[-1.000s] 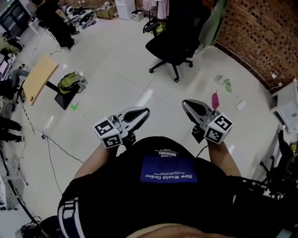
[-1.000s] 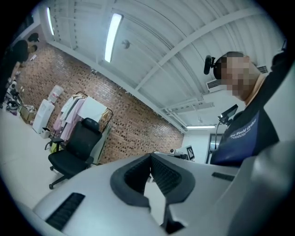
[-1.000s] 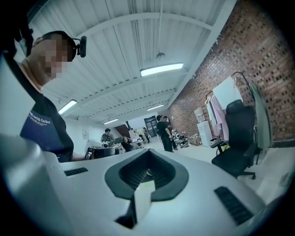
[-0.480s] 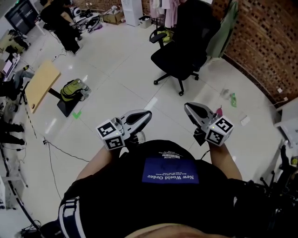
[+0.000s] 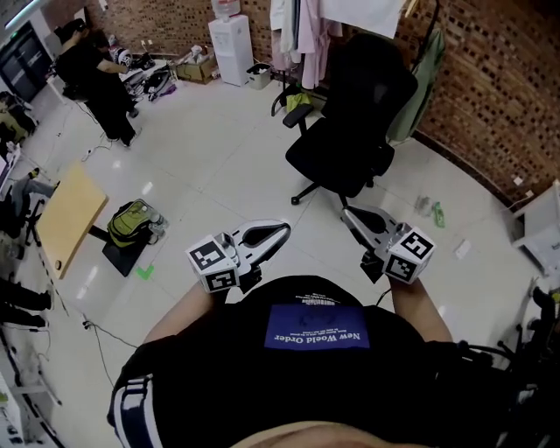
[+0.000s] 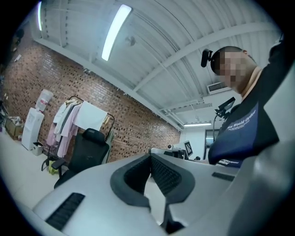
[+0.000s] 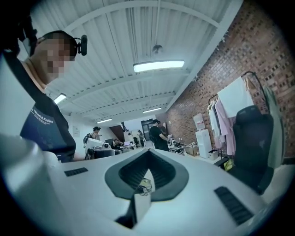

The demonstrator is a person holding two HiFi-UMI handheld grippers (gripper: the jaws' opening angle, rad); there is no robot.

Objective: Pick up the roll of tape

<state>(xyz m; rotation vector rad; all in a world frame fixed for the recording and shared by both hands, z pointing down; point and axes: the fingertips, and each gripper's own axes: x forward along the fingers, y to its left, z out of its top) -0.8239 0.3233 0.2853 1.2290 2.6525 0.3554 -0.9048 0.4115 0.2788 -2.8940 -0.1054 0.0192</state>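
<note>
No roll of tape shows in any view. I hold both grippers level in front of my chest, over a pale tiled floor. My left gripper (image 5: pixel 284 229) has its jaws closed tip to tip with nothing between them, and the left gripper view (image 6: pixel 150 156) shows the same. My right gripper (image 5: pixel 347 213) is likewise shut and empty, its dark pads meeting in the right gripper view (image 7: pixel 148 153). Both point toward a black office chair (image 5: pixel 350 131).
A brick wall (image 5: pixel 490 79) runs along the right. A clothes rack (image 5: pixel 297 26) and a water dispenser (image 5: pixel 229 39) stand at the back. A wooden board (image 5: pixel 66 219) and a green bag (image 5: pixel 131 223) lie at left. A person (image 5: pixel 96 79) stands far left.
Both grippers and I have moved forward across the floor. The office chair, rack and brick wall are closer. The jaws stay shut.
</note>
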